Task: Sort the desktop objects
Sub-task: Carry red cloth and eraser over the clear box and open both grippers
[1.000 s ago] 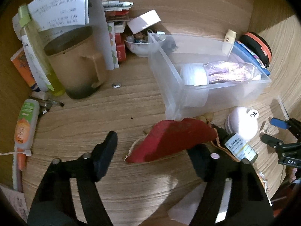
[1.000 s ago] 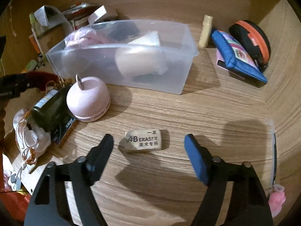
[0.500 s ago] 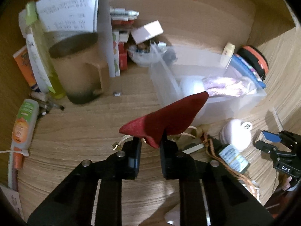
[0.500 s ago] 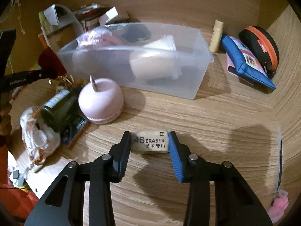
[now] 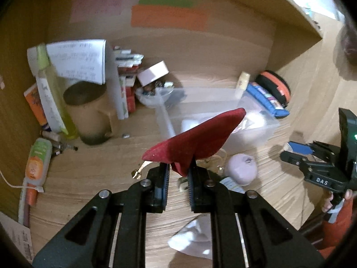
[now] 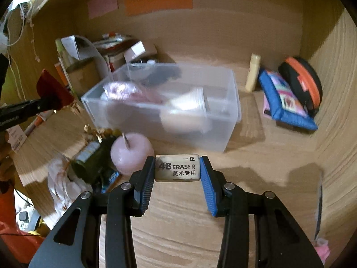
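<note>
Pinching a soft red felt pouch (image 5: 196,138) in the L gripper (image 5: 177,174) w/ jaws clamped tight, the R gripper (image 6: 177,169) squeezes a blocky grey eraser (image 6: 177,167), both above the woodgrain desk (image 6: 256,167) near the clear plastic bin (image 6: 229,116).

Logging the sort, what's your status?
Left gripper shut on red pouch. Right gripper shut on eraser. Both held clear of desk. Clear bin ahead, nothing in the way.
</note>
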`<state>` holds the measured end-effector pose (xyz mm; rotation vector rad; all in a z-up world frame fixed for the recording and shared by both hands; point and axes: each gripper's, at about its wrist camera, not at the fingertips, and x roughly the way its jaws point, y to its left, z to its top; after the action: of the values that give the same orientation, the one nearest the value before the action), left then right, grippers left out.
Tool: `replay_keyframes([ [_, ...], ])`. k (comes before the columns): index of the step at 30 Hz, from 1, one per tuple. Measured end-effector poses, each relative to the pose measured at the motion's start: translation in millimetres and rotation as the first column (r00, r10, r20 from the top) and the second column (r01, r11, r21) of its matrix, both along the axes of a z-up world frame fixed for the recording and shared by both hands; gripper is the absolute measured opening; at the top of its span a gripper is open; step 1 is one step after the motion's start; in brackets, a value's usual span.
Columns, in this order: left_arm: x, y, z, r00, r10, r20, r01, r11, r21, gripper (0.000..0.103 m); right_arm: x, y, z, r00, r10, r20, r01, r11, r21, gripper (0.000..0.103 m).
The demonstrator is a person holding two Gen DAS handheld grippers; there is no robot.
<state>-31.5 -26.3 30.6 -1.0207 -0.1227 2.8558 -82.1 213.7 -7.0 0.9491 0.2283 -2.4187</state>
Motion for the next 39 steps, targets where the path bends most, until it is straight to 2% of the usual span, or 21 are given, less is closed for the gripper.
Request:
replay_keyframes([
  [8, 12.5, 24.4, 29.3, 0.996, -0.046, -0.076, 0.047, 0.999, 0.005, 0.014, -2.3, -4.0, 41.3, 0.995, 0.026, -0.102, -0.032, 0.998, -0.056, 0.037],
  [14, 4.8, 36.3, 48.6, 0.991, -0.059, -0.12, 0.059, 0.998, -0.006, 0.014, -6.2, -14.0, 68.7, 0.983, 0.043, -0.178, -0.06, 0.994, -0.089, 0.037],
  [24, -31.5, 33.0, 71.5, 0.984, -0.027, -0.174, 0.034, 0.999, 0.035, 0.014, -40.0, -31.8, 88.8, 0.981, 0.021, -0.194, -0.046, 0.991, -0.124, 0.037],
  [32, -69.2, 31.6, 63.7, 0.992, -0.013, -0.125, 0.018, 0.999, 0.04, 0.014, -68.6, -44.8, 92.7, 0.983, 0.015, -0.183, -0.036, 0.993, -0.114, 0.037],
  [39, -108.4, 23.5, 32.9, 1.0, 0.004, -0.026, -0.003, 0.999, 0.054, 0.014, -93.0, -54.5, 69.9, 0.992, 0.011, -0.128, -0.023, 0.996, -0.088, 0.037],
])
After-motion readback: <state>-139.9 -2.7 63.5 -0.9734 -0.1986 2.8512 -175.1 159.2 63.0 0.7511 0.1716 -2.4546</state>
